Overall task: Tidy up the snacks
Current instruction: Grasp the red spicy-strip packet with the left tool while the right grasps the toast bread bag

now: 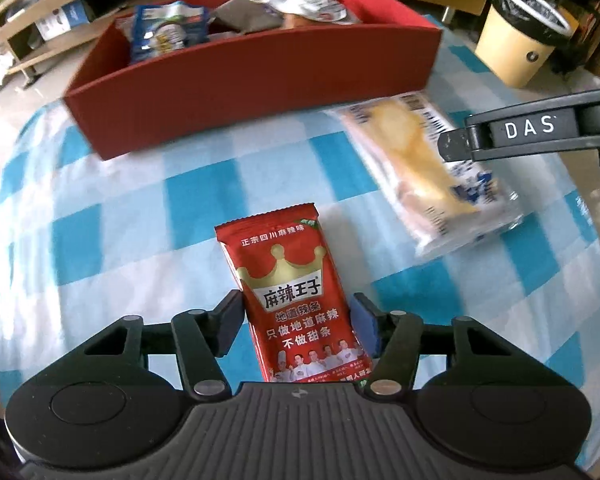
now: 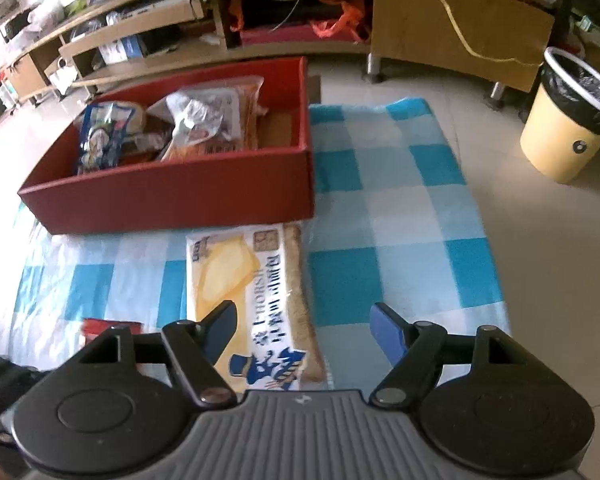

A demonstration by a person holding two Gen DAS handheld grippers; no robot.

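A red spicy-strip packet [image 1: 296, 280] with a gold crown lies on the blue-and-white checked cloth [image 1: 120, 216]. My left gripper [image 1: 298, 312] is shut on its lower half, with a pad against each long edge. A pale bread packet [image 2: 252, 280] lies lengthwise in front of the red box [image 2: 180, 196], which holds several snack bags. My right gripper [image 2: 304, 324] hovers open over the near end of the bread, its left finger above the wrapper and its right finger off to the side. In the left wrist view the bread packet [image 1: 428, 176] lies to the right, under a right-gripper finger [image 1: 456, 144].
The red box [image 1: 260, 92] sits at the cloth's far edge. A cream waste bin [image 2: 568, 128] with a black liner stands on the tiled floor to the right. Low wooden shelves [image 2: 140, 28] and a cabinet run along the back. The red packet's corner [image 2: 112, 326] shows at lower left.
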